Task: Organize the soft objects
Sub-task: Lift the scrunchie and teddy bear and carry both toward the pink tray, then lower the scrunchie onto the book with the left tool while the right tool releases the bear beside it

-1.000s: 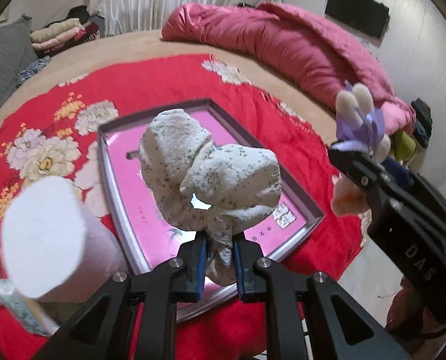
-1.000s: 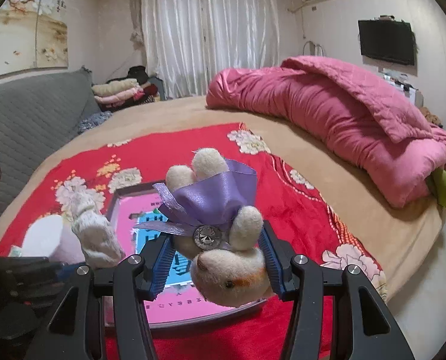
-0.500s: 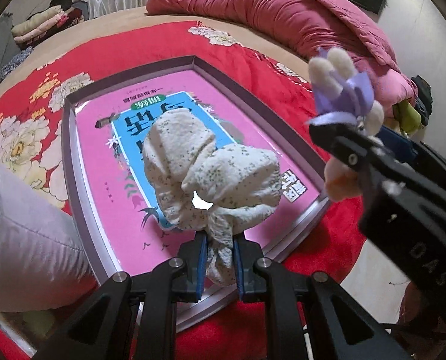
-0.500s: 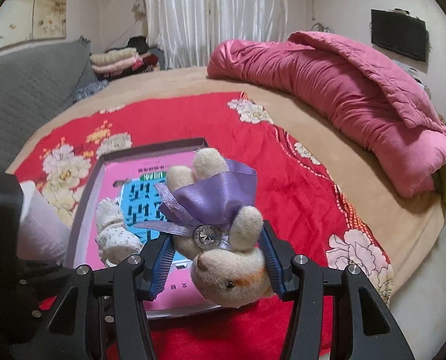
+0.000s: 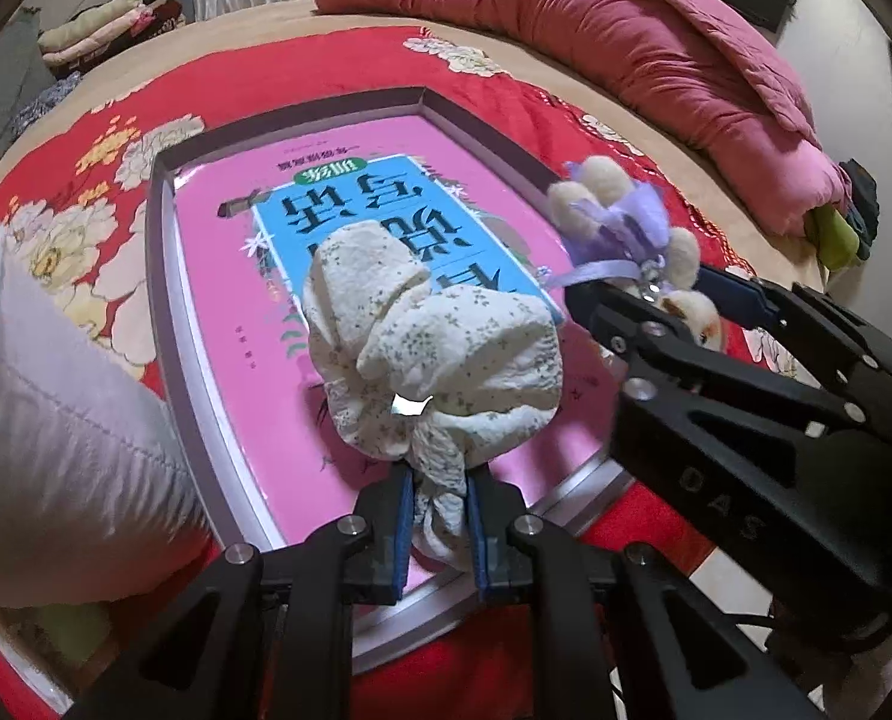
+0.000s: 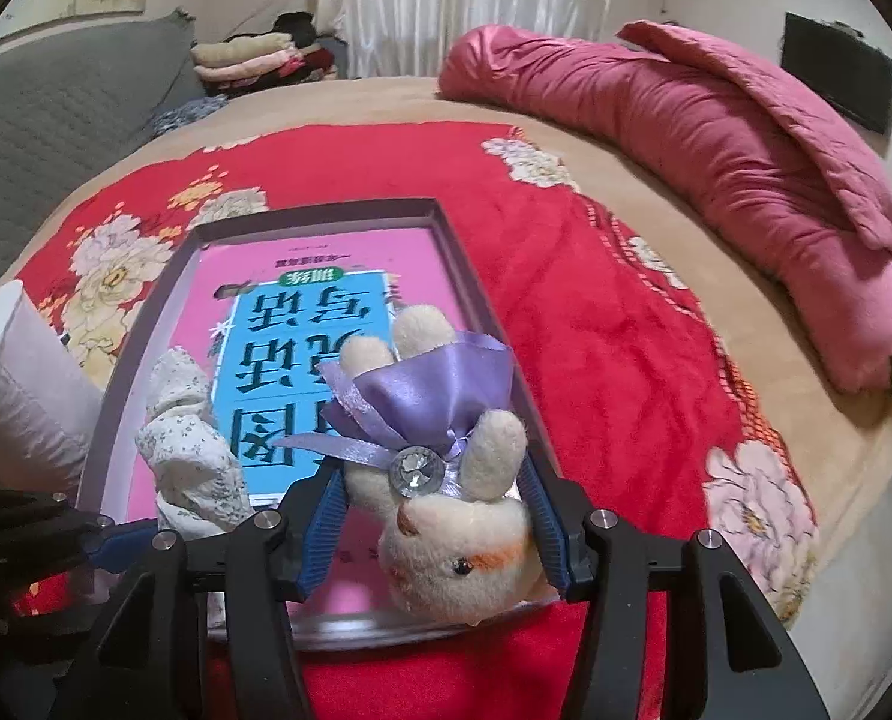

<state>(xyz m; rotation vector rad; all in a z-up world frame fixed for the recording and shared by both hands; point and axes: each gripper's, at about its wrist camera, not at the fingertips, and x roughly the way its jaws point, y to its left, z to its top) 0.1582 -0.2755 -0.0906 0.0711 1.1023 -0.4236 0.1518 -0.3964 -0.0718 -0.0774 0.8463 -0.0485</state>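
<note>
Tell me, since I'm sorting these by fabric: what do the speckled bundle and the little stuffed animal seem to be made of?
Speckled bundle: looks like thin woven cotton, matte and crinkled, with a tiny floral print; it bunches where the left tongs pinch it. Stuffed animal: short cream plush, fuzzy, probably synthetic pile. Its purple wrap has a satin-like sheen, and a faceted clear stone, likely plastic, sits at the knot.

Both the cloth bundle (image 5: 434,354) and plush rabbit (image 6: 446,480) have apparently dropped closer over the tray (image 5: 164,276).
</note>
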